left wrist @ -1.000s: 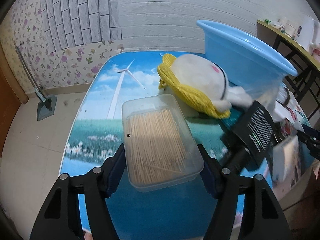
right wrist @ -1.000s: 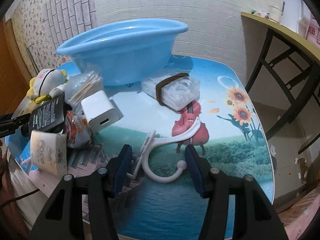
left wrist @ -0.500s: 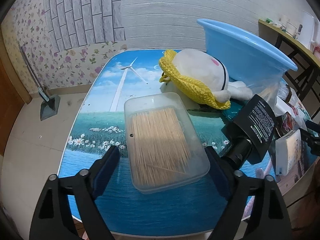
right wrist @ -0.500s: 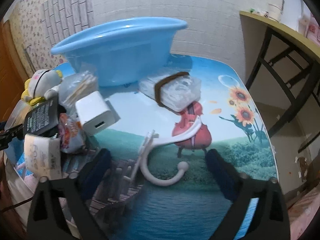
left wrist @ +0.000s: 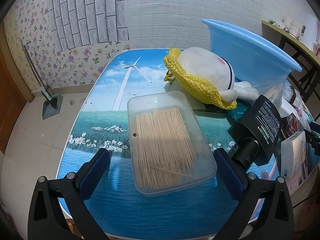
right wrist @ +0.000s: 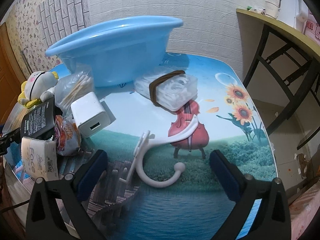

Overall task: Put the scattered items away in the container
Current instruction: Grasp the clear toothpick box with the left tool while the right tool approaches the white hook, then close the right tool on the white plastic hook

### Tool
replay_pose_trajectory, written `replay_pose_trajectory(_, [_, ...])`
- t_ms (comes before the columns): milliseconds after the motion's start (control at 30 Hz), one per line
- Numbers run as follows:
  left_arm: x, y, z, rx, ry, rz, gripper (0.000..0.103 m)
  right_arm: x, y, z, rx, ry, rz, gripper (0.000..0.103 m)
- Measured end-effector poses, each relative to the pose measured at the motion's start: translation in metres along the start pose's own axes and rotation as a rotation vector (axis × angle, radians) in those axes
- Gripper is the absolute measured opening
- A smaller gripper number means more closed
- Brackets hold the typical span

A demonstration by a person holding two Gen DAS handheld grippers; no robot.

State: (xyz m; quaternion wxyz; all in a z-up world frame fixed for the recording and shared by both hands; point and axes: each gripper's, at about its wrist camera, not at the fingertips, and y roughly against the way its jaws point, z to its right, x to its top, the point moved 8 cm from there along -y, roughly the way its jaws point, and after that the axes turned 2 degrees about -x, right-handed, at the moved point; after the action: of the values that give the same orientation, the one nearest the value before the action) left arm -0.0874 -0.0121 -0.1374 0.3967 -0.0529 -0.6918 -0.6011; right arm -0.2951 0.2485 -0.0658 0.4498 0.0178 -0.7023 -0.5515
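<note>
Left gripper [left wrist: 161, 161] wide, jaws just opened further, clear toothpick box [left wrist: 170, 140] between them untouched (centre frame). Right gripper [right wrist: 159, 161] wide, white hook [right wrist: 160, 156] between jaws, untouched. Blue basin [right wrist: 118, 46] upper centre on table [right wrist: 180, 210].

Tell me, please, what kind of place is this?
Probably a room in a home: flowered wallpaper, a picture-printed table cluttered with a plush toy, a charger and a blue basin.
</note>
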Motion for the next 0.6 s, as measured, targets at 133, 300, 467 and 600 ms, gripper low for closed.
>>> replay_pose_trajectory(133, [0.0009, -0.0008, -0.0001, 0.001, 0.002, 0.005, 0.103, -0.0001, 0.0002, -0.0003, 0.001, 0.001, 0.000, 0.103])
replay_pose_trajectory(300, [0.0010, -0.0008, 0.0004, 0.003, 0.003, 0.005, 0.103, -0.0003, 0.0006, -0.0007, 0.000, -0.001, 0.000, 0.103])
replay_pose_trajectory(467, [0.0019, -0.0018, 0.0004, 0.010, 0.012, 0.001, 0.103, -0.0005, 0.0006, -0.0002, 0.000, 0.000, 0.000, 0.103])
replay_pose_trajectory(600, [0.0028, -0.0025, -0.0006, 0.008, 0.013, 0.003, 0.103, -0.0008, 0.0005, -0.0004, 0.001, 0.000, -0.001, 0.103])
